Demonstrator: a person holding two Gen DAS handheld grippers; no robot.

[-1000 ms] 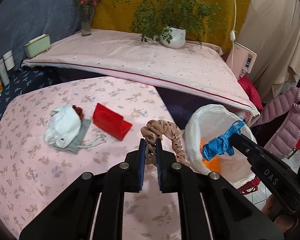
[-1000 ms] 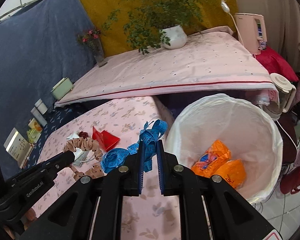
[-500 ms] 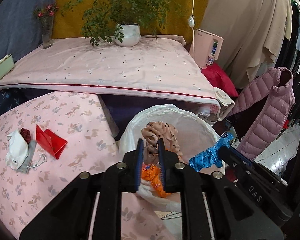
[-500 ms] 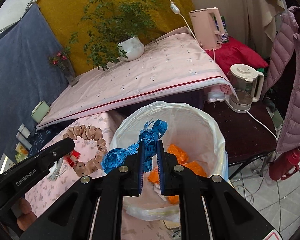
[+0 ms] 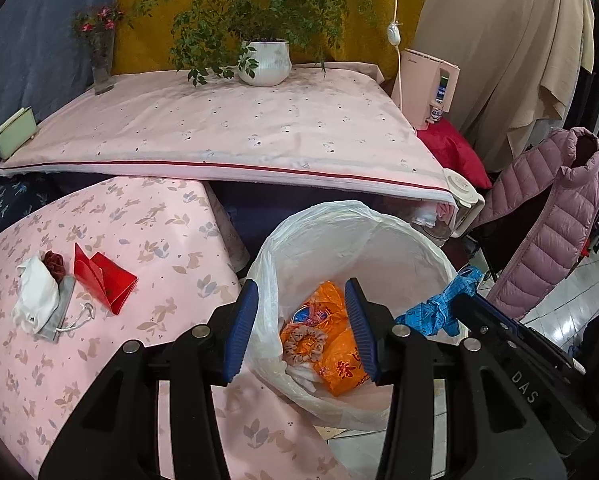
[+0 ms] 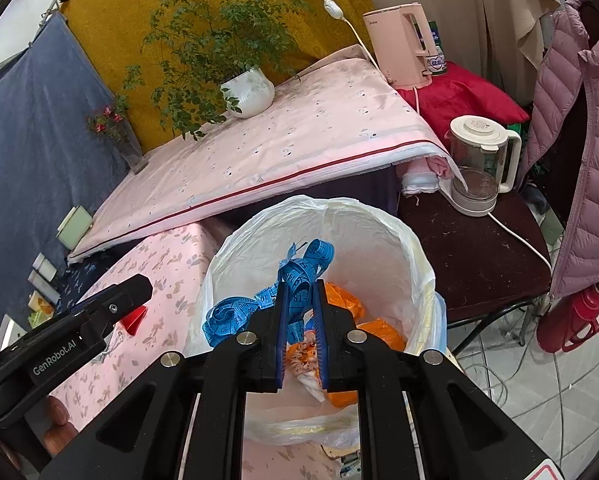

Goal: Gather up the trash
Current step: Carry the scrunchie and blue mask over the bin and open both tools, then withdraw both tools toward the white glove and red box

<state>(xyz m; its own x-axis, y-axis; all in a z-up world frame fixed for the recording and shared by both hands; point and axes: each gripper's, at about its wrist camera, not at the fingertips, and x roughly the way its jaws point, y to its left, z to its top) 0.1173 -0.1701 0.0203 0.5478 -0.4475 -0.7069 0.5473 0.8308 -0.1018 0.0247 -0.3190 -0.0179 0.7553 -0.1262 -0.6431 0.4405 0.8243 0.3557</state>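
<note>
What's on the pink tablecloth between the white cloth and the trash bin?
A folded red paper lies on the tablecloth between the white cloth and the bin; past it the cloth is bare. The left wrist view shows it.

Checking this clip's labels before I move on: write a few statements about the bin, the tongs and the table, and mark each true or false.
1. The right tongs grip a blue measuring tape above the bin. True.
2. The scrunchie hangs from the left tongs. False: it lies in the bin on an orange wrapper; those jaws are opening with nothing held.
3. The bin has a white liner. True.
4. The red folded paper is in the bin. False: it lies on the table.
</note>
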